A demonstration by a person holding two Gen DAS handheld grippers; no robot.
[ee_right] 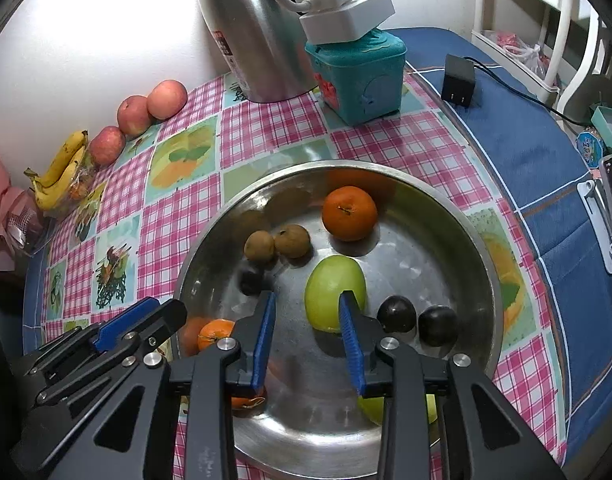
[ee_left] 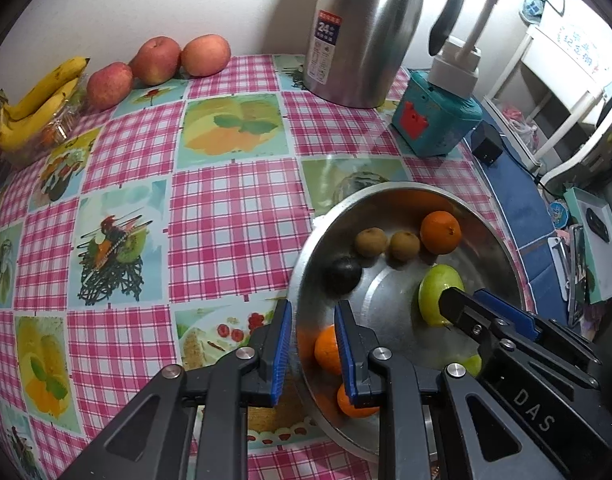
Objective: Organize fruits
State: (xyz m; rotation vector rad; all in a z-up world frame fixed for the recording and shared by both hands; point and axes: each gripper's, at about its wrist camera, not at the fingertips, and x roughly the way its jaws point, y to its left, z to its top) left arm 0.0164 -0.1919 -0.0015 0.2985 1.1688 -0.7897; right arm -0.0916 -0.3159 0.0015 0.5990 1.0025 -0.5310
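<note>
Ribbed blue jaws: left gripper (ee_left: 312, 320) clamps steel bowl (ee_right: 482, 256) rim; right gripper (ee_right: 306, 304) slightly parted, empty.

Left gripper (ee_left: 313, 344): matte black linkage arms, triangular cut-outs, round silver pivot screws at the joints. Fingers (ee_left: 281, 354) faced with ribbed blue pads. Right gripper (ee_right: 308, 338): same build, same blue ribbed pads, silver screws; white letters "DAS" printed along its black body, seen from the left wrist.
</note>
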